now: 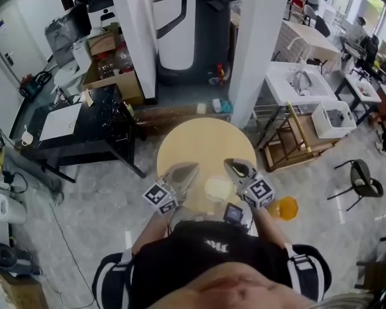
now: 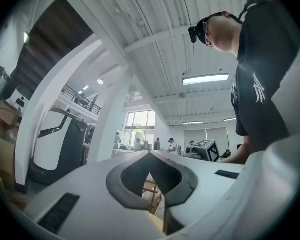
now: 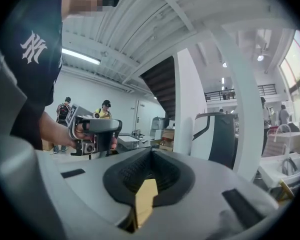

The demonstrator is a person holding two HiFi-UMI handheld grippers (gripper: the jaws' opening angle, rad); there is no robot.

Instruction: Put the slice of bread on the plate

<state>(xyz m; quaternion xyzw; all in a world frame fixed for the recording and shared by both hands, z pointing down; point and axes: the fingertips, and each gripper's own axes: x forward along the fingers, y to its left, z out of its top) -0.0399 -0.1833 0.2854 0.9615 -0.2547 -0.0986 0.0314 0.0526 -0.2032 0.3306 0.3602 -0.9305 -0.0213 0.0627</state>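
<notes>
In the head view a round pale-wood table [image 1: 202, 147] stands right in front of me. On its near side, between the two grippers, lies a pale round plate [image 1: 217, 188]; it is too small and washed out to tell whether bread is on it. My left gripper [image 1: 183, 170] and my right gripper [image 1: 235, 167] are held up side by side above the near edge of the table. In the left gripper view the left gripper [image 2: 150, 154] points about level into the room, shut and empty. The right gripper [image 3: 151, 151] is likewise shut with nothing in it.
An orange object [image 1: 284, 208] sits on the floor right of the table. A black desk [image 1: 83, 127] stands at the left, a wooden rack [image 1: 296, 140] and a chair [image 1: 363, 179] at the right, two white pillars [image 1: 260, 44] behind. Other people work in the background.
</notes>
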